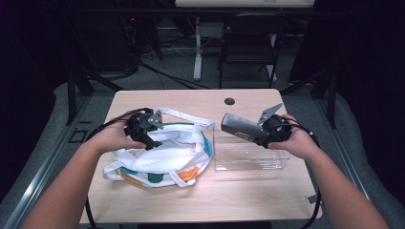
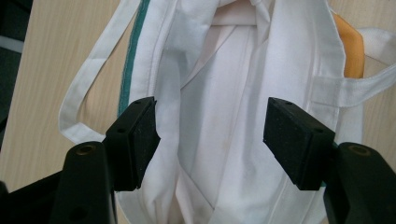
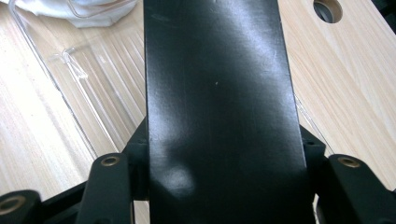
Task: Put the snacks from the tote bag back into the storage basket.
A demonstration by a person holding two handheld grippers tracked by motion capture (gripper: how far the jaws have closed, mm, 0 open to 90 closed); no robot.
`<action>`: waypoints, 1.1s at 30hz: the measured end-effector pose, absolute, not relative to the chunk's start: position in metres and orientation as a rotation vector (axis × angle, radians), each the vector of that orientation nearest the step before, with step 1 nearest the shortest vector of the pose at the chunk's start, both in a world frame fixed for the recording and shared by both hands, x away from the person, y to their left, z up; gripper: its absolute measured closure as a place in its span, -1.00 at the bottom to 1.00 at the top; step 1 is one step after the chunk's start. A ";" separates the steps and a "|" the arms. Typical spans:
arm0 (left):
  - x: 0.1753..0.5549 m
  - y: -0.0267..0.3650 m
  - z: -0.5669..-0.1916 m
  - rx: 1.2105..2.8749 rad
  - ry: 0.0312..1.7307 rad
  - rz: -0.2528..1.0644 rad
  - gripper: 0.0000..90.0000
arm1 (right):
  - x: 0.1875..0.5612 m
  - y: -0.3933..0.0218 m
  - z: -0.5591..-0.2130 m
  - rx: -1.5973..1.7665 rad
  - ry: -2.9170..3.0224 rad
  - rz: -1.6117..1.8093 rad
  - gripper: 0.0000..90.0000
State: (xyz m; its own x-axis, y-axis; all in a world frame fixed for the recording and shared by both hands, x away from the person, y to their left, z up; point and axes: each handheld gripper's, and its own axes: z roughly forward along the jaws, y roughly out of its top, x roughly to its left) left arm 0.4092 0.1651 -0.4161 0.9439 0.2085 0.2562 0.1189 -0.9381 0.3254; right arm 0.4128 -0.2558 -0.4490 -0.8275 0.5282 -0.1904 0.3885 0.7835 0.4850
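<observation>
Table [image 1: 157, 98]: light wood, set with a round cable hole [image 1: 229, 101] near its far edge; all items are laid on it within reach of both hands.

Tote bag [image 1: 162, 157]: white cloth with teal and orange patches, laid flat on the table's left half. Its mouth is spread open toward the left gripper, judged so that something can be slipped inside. One strap [image 2: 77, 107] is looped out onto the bare wood.

Clear plastic tray [image 1: 248, 155]: placed just right of the bag, apparently empty.

Black flat box [image 1: 241, 126]: dark, rectangular, held above the tray's near-left part and angled toward the bag; judged to be the item bound for it.

Right gripper [image 1: 267, 131]: jaws are clamped on the box's two sides, the box filling the gap between them.

Left gripper [image 2: 212, 135]: jaws are spread wide over the bag's white lining, one pad [image 2: 137, 140] on either side of the opening; nothing is pinched, though whether cloth is touched cannot be told.
</observation>
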 end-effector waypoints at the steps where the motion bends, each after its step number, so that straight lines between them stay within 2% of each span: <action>1: 0.409 0.165 -0.417 2.790 0.242 0.413 -0.23 | 0.413 -0.256 -0.450 0.707 2.659 0.631 -0.07; 33: 0.400 0.186 -0.449 2.784 0.407 0.334 -0.19 | 0.424 -0.252 -0.482 0.641 2.743 0.584 -0.07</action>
State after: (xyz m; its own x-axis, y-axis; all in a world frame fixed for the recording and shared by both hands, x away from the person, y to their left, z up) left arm 0.4000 0.1860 -0.4491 0.9326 0.3113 0.1826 0.2399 -0.9126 0.3310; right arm 0.4239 -0.2518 -0.4820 -0.8677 0.4706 -0.1602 0.3646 0.8214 0.4385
